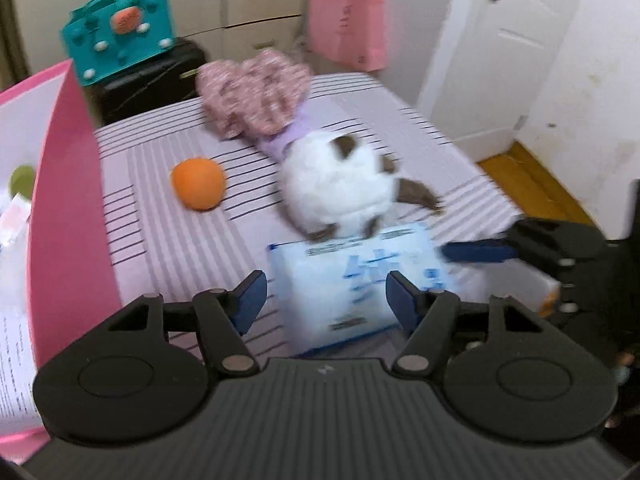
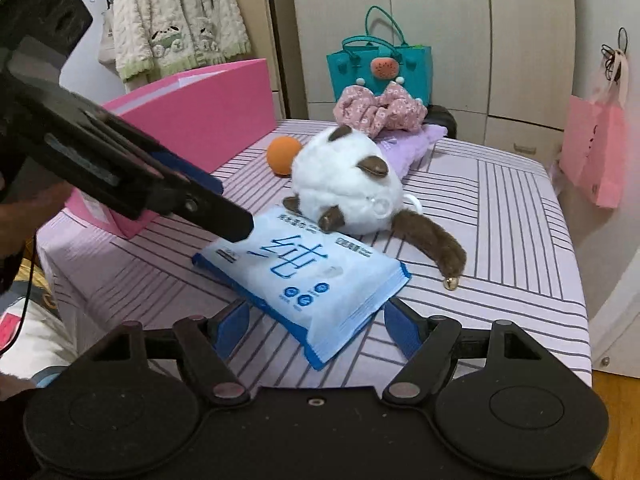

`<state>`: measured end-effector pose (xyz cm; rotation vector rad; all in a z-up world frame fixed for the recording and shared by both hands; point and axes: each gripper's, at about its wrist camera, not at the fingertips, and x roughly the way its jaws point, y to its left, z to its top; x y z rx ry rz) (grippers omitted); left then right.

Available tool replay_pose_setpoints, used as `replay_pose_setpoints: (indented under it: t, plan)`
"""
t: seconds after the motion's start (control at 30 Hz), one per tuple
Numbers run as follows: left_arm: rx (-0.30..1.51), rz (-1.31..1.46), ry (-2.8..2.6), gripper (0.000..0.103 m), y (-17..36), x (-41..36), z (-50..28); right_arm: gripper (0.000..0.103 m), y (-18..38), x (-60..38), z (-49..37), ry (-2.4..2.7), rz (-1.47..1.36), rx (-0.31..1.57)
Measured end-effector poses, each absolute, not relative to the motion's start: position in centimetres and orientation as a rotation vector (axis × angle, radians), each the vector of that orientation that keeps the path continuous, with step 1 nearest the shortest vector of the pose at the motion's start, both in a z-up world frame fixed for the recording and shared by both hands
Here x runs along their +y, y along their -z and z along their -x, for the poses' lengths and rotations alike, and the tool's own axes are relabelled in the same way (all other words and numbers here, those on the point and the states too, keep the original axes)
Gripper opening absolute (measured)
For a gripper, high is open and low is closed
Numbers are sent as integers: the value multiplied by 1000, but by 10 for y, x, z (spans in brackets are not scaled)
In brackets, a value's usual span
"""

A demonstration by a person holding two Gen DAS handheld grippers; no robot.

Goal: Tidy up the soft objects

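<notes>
Both your claws are closing in on the blue-and-white tissue pack [image 2: 304, 276], which lies flat on the striped tabletop [image 2: 500, 240], its far edge touching the white plush toy [image 2: 344, 188]. Your right claw [image 2: 316, 328] stands open, the pack's near corner between its blue pads but not pinched. Your left claw [image 1: 326, 300] is also apart, straddling the pack's other end; that view is motion-blurred, so contact there is probably nil, not certain.

To do it well:
- Seat both pad pairs on the pack's edges before squeezing.
- Grip lightly; the wrapper will likely buckle.
- Lift level and clear of the plush tail [image 2: 436, 240].
- The pink box [image 2: 200, 108] looks like the destination.
</notes>
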<state>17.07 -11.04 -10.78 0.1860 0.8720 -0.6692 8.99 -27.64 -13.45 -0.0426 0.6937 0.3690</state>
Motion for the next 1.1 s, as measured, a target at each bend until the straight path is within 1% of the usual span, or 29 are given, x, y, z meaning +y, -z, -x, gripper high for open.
replay_pose_setpoints:
  t: [0.13,0.27,0.47,0.5,0.53,0.57,0.63,0.67,0.77,0.87,1.1]
  plan:
    - [872,-186,633,65,123,-107,-178,78,136,-279,-90,-329,75,655]
    - [919,-74,645,66,131,-98,-184,78,139,-281,-89,-348,85,659]
    - [834,-38,601,65,138,-99,-169,78,144,-277,-86,-325,87,632]
    - [819,-40,595,64,139,-100,-166,78,144,-276,-86,-323,81,629]
    - [808,-32,598,60,139,-101,-163,78,144,-275,-85,-319,74,627]
    - [802,-12,606,57,140,-101,-161,76,144,-273,-85,-313,70,624]
    - [790,6,629,53,141,-101,-156,74,145,-271,-83,-322,59,619]
    - [778,3,635,47,142,-102,-151,73,145,-269,-83,-332,54,615]
    - [758,-8,654,46,142,-103,-143,71,145,-265,-81,-331,58,609]
    - [768,39,663,46,144,-98,-143,69,145,-265,-80,-335,53,607]
    - [757,51,674,46,146,-96,-138,67,147,-262,-74,-323,56,583]
